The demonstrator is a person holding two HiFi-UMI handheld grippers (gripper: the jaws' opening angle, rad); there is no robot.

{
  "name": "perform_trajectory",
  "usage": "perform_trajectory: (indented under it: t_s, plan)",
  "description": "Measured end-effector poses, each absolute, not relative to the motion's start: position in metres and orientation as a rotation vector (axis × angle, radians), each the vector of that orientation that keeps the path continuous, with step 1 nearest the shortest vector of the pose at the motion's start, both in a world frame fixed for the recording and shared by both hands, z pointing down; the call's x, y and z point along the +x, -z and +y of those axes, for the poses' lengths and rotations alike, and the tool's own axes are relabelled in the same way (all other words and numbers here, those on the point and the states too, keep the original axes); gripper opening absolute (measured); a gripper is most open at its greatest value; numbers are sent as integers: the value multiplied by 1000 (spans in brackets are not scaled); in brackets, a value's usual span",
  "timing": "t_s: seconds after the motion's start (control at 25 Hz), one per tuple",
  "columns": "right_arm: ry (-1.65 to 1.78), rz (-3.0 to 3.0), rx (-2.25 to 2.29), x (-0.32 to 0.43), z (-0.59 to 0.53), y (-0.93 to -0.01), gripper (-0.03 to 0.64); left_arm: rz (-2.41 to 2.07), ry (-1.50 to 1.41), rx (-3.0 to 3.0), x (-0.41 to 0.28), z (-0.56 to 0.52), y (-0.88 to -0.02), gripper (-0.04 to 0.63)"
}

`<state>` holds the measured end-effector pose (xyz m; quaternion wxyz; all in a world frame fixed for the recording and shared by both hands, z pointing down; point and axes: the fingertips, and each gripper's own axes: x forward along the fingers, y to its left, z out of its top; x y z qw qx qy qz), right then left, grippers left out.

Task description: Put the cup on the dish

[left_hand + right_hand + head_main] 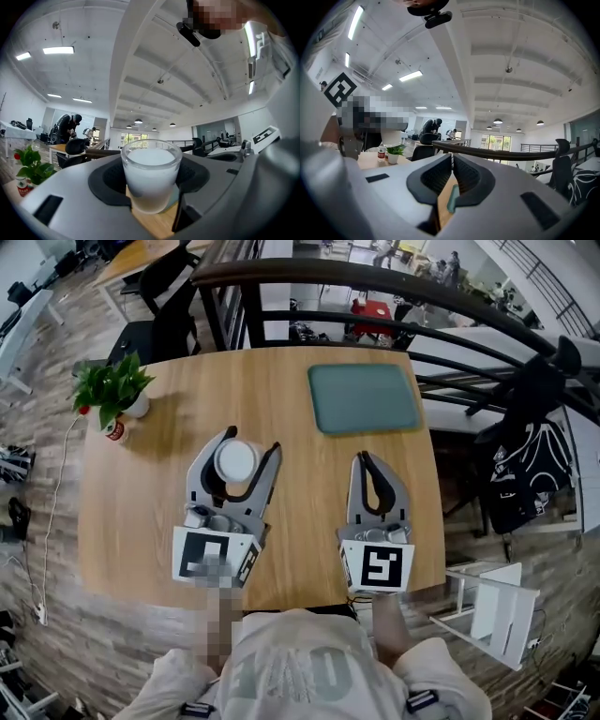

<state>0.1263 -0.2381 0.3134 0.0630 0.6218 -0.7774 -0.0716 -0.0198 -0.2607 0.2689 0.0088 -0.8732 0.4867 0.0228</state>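
Observation:
A frosted white cup (236,463) sits in the rounded hollow between the jaws of my left gripper (253,439), which is shut on it over the wooden table (141,512). In the left gripper view the cup (151,176) fills the gap between the grey jaws, upright. The dish is a flat teal rectangular tray (364,397) at the table's far right, ahead and to the right of the cup. My right gripper (363,457) is shut with nothing in it, just short of the dish's near edge. A teal sliver of the dish (452,201) shows through its jaws.
A potted plant (114,390) and a small red-labelled bottle (114,430) stand at the table's far left. A dark curved railing (375,287) runs behind the table. A black garment (525,456) hangs on the right, with a white stand (492,601) below it.

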Motion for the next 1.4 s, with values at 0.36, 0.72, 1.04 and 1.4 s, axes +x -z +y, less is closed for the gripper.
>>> perform_trajectory:
  t_s: [0.36, 0.72, 1.04, 1.4]
  plan:
    - [126, -2324, 1920, 189, -287, -346, 20, 1425, 76, -2742, 75, -375, -310, 259]
    - [-21, -2284, 1931, 229, -335, -397, 20, 1330, 227, -2864, 145, -503, -406, 259]
    - [-167, -2183, 1986, 265, -362, -452, 20, 1291, 435, -2906, 183, -584, -501, 259]
    - [-300, -2129, 1994, 285, -361, -489, 20, 1275, 640, -2874, 180, -599, -554, 261]
